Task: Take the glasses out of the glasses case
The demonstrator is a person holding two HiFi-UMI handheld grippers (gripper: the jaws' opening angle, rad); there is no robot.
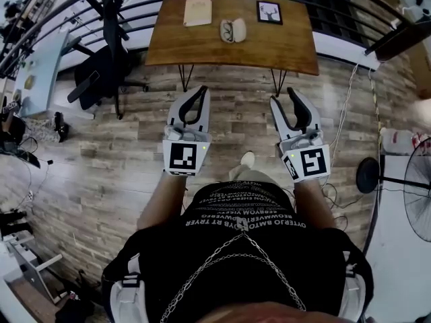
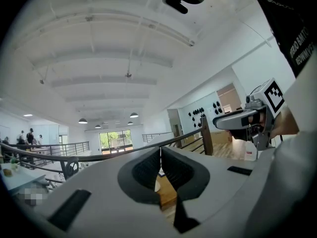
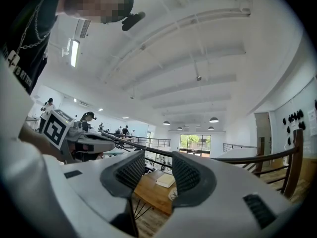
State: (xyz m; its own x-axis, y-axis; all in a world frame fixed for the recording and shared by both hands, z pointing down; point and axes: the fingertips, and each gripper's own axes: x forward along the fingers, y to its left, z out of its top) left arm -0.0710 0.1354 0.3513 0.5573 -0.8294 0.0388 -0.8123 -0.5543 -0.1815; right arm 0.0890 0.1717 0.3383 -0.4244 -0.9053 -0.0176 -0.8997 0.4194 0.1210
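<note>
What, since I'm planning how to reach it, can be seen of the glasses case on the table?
The glasses case is a small, pale, rounded shell lying open on the wooden table, halves side by side. Dark-framed glasses seem to lie in the half at the left, though it is small here. It sits mid-table, between a pale notebook and a framed picture, touching neither.
</note>
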